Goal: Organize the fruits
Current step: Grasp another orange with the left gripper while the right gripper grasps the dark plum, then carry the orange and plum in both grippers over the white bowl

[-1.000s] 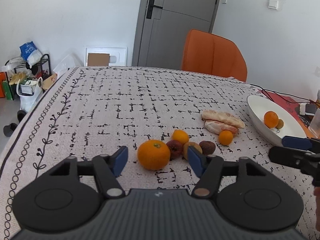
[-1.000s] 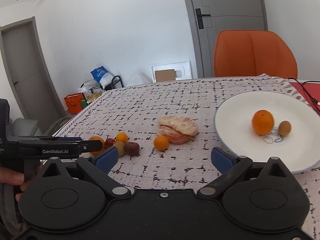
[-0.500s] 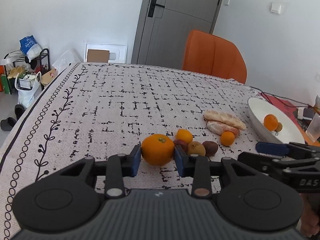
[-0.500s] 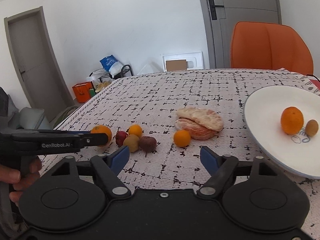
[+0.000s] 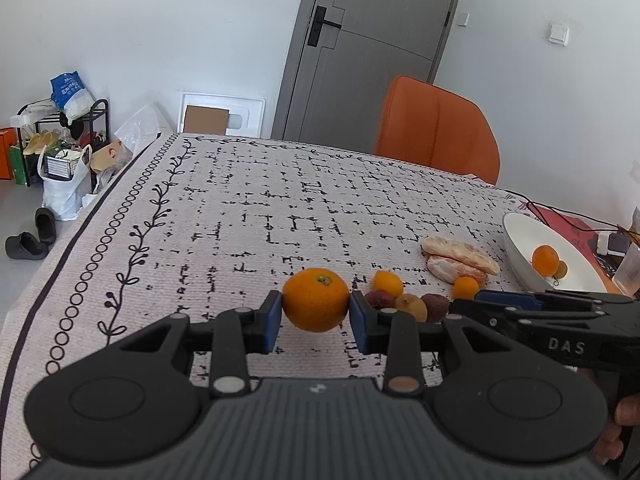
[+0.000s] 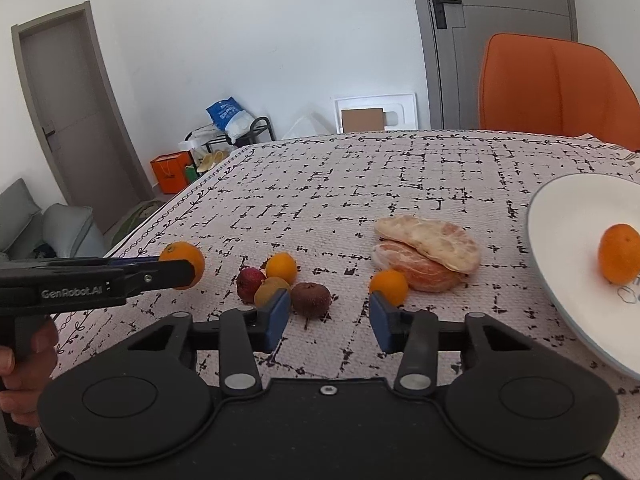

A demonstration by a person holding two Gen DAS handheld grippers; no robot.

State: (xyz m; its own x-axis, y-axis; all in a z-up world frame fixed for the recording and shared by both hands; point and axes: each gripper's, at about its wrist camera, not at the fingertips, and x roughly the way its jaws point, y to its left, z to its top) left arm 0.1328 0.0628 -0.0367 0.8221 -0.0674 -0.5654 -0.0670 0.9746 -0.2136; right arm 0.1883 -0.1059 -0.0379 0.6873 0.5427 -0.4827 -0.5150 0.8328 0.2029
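My left gripper (image 5: pixel 316 318) is shut on a large orange (image 5: pixel 316 299) and holds it just above the tablecloth; the orange also shows in the right wrist view (image 6: pixel 185 258). My right gripper (image 6: pixel 329 316) is open and empty, low over the cloth before a brown fruit (image 6: pixel 310 299) and a small orange (image 6: pixel 389 286). A small cluster of fruits (image 6: pixel 272 276) lies to its left. Peeled citrus pieces (image 6: pixel 428 254) lie behind. A white plate (image 6: pixel 560 264) at the right holds an orange (image 6: pixel 619 253).
An orange chair (image 5: pixel 436 132) stands at the table's far side. Cables and a red mat (image 5: pixel 568 220) lie beyond the plate. The table's left edge (image 5: pixel 80 236) drops to a floor with bags and shoes.
My left gripper closed on the large orange and lifted it slightly. My right gripper moved left toward the fruit cluster and its fingers narrowed.
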